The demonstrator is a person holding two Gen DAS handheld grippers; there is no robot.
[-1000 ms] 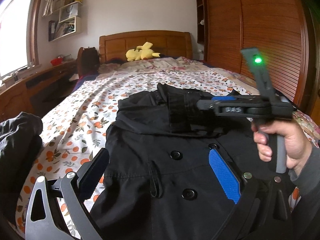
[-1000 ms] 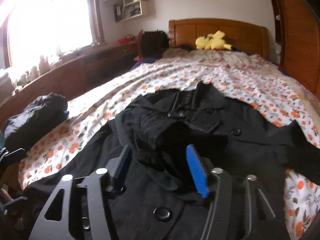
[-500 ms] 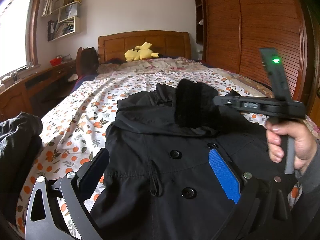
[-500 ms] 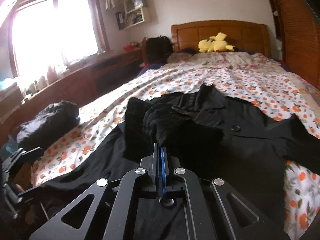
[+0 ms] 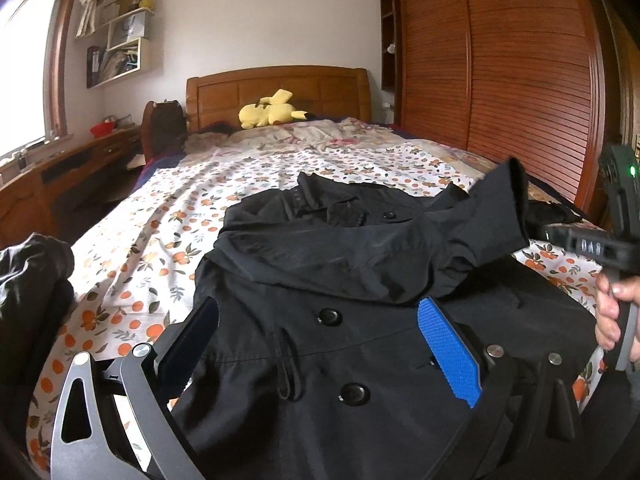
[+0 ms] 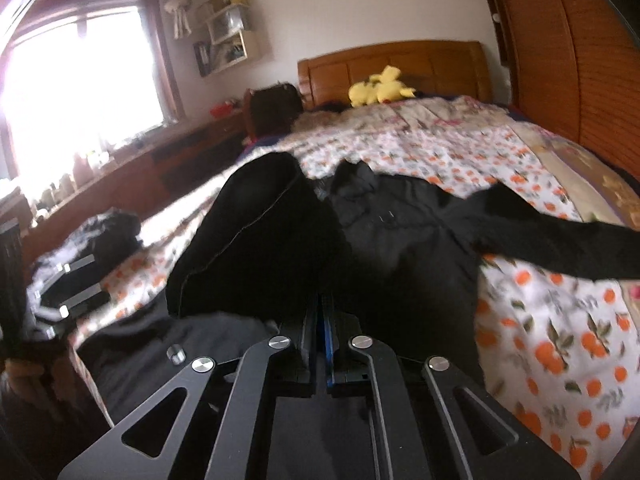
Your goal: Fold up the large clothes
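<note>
A black buttoned coat [image 5: 360, 344] lies front-up on the flowered bedspread [image 5: 168, 216]. My left gripper [image 5: 320, 340] is open and empty, hovering just above the coat's chest, its blue-padded finger [image 5: 448, 356] on the right. My right gripper [image 6: 320, 320] is shut on the coat's sleeve [image 6: 256, 240] and holds it lifted over the coat. In the left wrist view that sleeve [image 5: 492, 216] hangs raised at the right, by the right gripper's body [image 5: 588, 244]. The coat's other sleeve [image 6: 560, 240] stretches out to the right on the bed.
A yellow plush toy [image 5: 268, 114] lies by the wooden headboard [image 5: 280, 92]. A wooden slatted wardrobe [image 5: 500, 72] runs along the right. A dark bundle of clothes [image 5: 32, 280] lies at the bed's left edge. A desk [image 5: 60, 176] stands under the window.
My right gripper closed on the sleeve over the coat's chest, then lifted it and carried it to the right. My left gripper stayed open in place.
</note>
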